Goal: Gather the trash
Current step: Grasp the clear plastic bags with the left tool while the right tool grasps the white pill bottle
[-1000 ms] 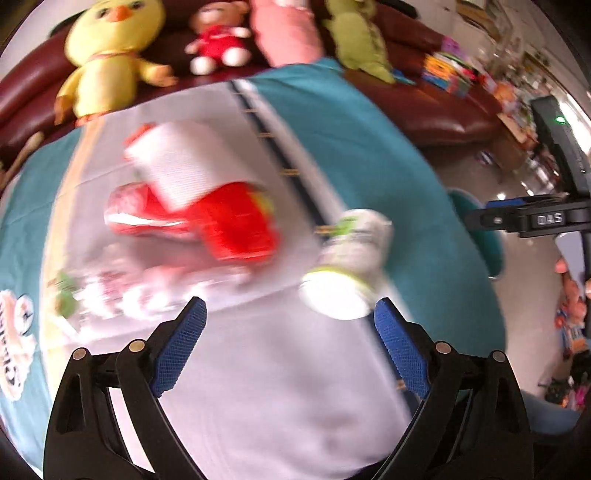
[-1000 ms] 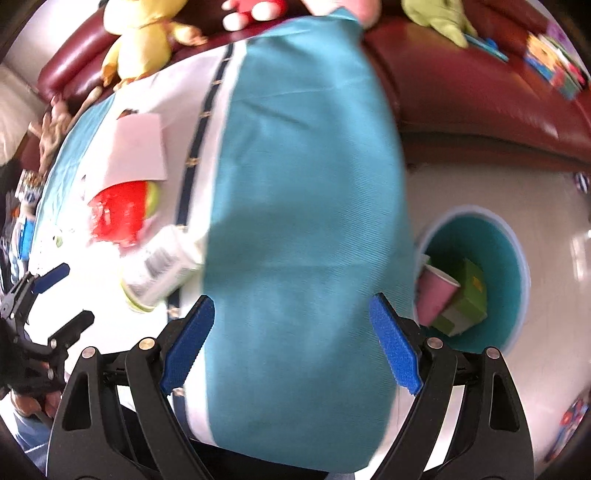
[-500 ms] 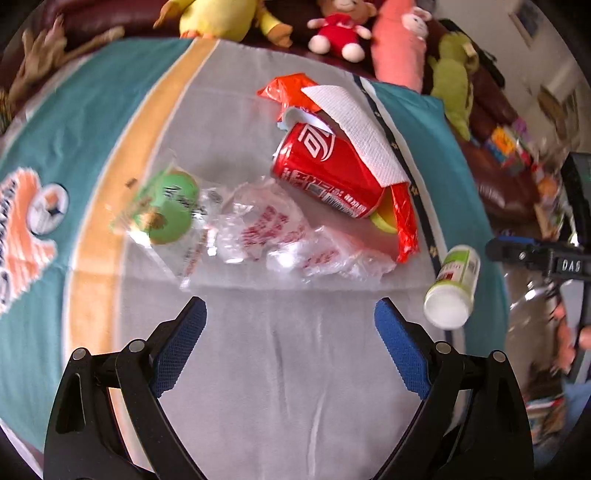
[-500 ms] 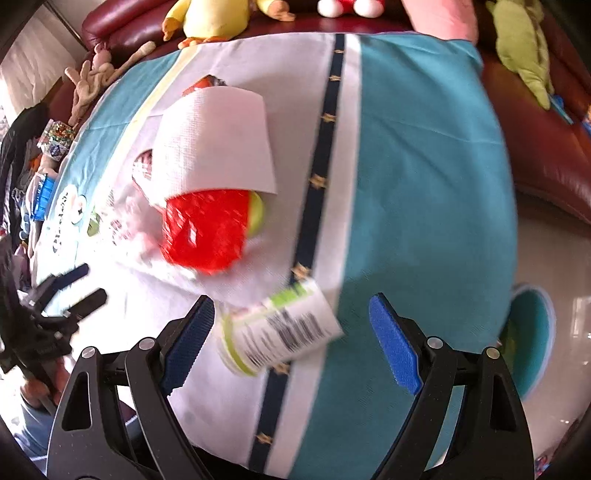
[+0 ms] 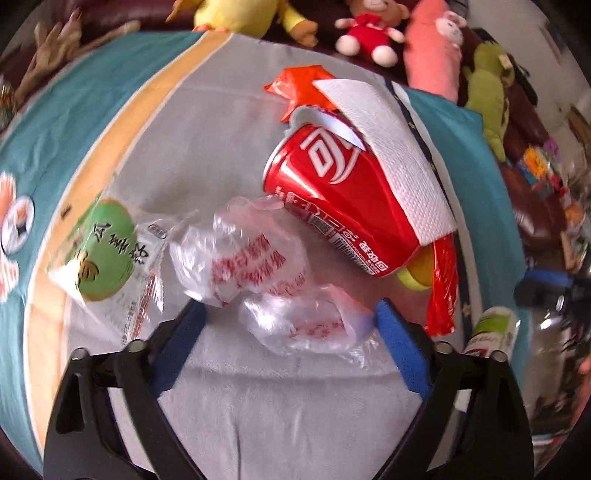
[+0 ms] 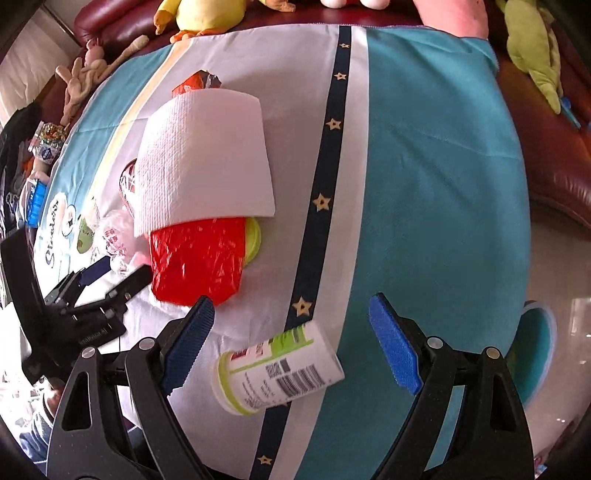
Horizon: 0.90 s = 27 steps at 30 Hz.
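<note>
A heap of trash lies on the white stripe of the tablecloth. It holds a red can (image 5: 340,199), a paper towel (image 5: 391,147) draped over the can, a red wrapper (image 5: 441,288), a green-labelled packet (image 5: 107,254) and a crumpled clear plastic bag (image 5: 303,325). My left gripper (image 5: 291,325) straddles the bag with its jaws closing; the blue pads sit at the bag's edges without squeezing it. A white bottle with a green label (image 6: 280,373) lies on its side between the fingers of my open right gripper (image 6: 291,317), untouched. The left gripper (image 6: 122,267) shows at the left of the right wrist view.
Plush toys (image 5: 236,14) line a dark red sofa (image 6: 546,122) behind the table. A teal bin (image 6: 532,350) stands on the floor past the table's right edge. The teal tablecloth (image 6: 436,184) is bare to the right of the starred stripe.
The left gripper has come down and forward onto the plastic bag, and its jaws have narrowed. The right gripper has swung left from the bin side until the white bottle lies between its fingers.
</note>
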### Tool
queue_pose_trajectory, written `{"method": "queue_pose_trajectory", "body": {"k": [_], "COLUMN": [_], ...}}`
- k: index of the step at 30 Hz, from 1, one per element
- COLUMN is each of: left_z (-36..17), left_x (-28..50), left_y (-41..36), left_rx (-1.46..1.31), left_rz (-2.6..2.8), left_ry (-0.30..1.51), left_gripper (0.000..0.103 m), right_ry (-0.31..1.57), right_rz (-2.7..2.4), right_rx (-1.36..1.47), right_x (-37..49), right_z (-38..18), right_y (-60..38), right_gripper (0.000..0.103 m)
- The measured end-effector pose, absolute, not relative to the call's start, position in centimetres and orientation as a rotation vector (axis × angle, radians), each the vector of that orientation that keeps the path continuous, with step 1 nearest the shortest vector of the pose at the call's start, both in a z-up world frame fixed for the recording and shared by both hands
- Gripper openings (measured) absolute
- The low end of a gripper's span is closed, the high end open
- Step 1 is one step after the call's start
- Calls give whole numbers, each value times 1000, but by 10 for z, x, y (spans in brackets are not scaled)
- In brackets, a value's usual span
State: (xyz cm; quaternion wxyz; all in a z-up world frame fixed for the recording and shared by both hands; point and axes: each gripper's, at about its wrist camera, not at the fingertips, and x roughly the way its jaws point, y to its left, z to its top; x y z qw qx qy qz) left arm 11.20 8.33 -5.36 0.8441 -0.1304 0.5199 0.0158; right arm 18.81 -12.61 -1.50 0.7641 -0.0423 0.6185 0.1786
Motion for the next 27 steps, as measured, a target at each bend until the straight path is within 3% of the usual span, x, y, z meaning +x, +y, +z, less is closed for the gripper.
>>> {"method": "queue_pose_trajectory", "body": {"k": [2,4,15,19,27], "left_z": [-53,-52,-54,-53,-56], "left_x": [109,107,102,97,75], "left_y": [81,83,83,76,53], "left_rx": [-214,-201,-157,-153,-115], "left_rz": [36,11,-18,-94,-284], "left_ry": [1082,1076,1057,1064,1085], "left_gripper": [57,53,54,48,48], "right_ry": [1352,1359,1382,1391,1504], "right_rz": [400,403,460,423,311], "right_rx": [-83,-80,-40,-38,107], "right_x": [193,198,220,207,171], "right_z": [-17,-20,-27,-27,-42], "right_y": [-125,-125,-106,-124,-179], "right_gripper": [82,82,82,82,82]}}
